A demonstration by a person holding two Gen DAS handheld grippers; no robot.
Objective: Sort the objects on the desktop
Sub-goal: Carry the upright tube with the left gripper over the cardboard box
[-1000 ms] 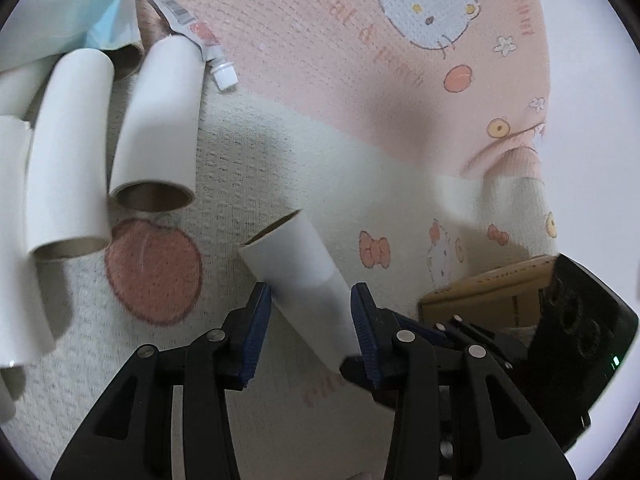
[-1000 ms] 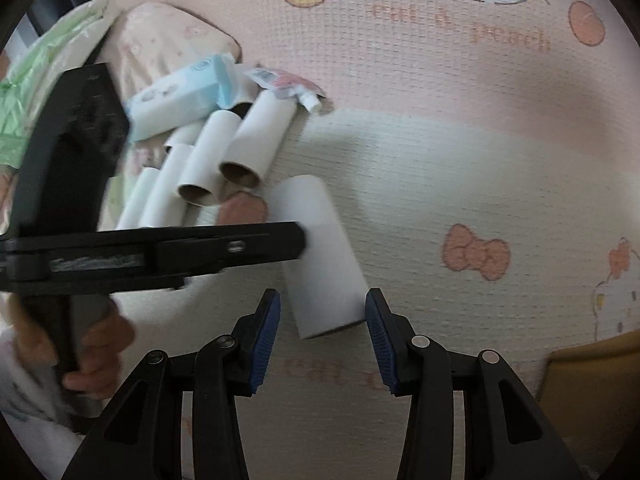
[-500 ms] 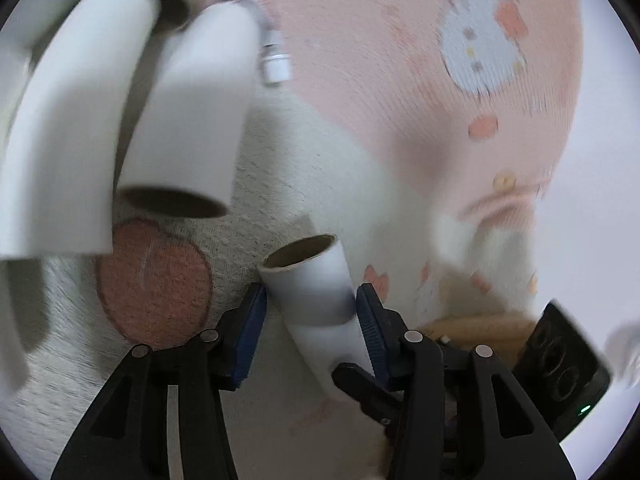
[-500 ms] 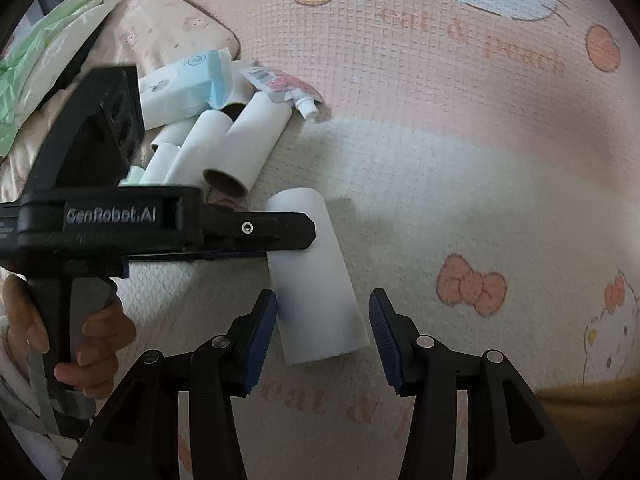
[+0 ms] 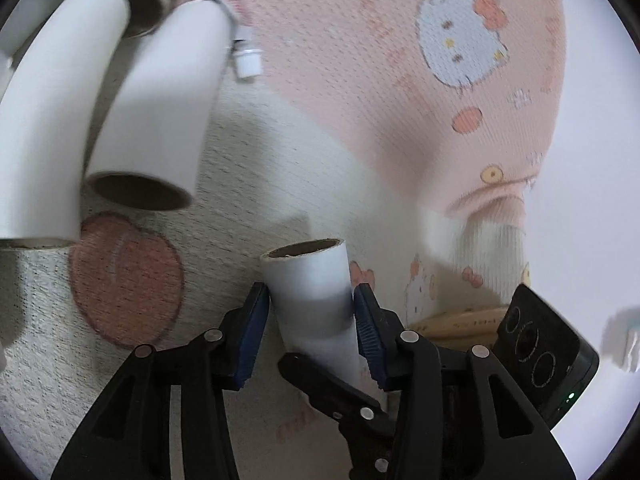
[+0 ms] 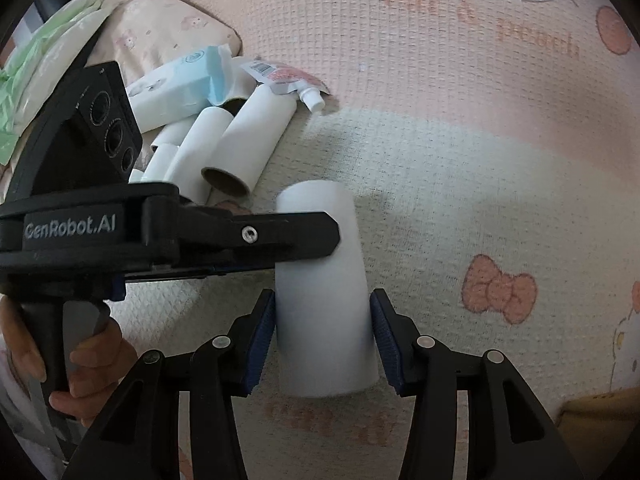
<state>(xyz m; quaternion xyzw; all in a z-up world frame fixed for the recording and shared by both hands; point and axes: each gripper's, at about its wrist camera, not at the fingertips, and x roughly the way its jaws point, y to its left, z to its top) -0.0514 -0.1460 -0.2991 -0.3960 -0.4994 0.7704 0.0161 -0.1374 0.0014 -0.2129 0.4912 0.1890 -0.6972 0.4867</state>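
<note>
Now paper tube (image 6: 324, 292) sits btwn both grippers' jaws.

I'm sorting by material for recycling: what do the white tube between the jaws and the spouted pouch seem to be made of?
Tube: probably cardboard with a matte white paper skin; in the left wrist view its open end shows a brown fibrous inside. Pouch: likely glossy plastic or foil film, going by its printed, crinkled surface and white screw cap.

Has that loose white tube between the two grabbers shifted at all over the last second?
Yes. In the left wrist view the white tube has tipped up: its open end, earlier low near the peach print, now stands above the left gripper.
</note>
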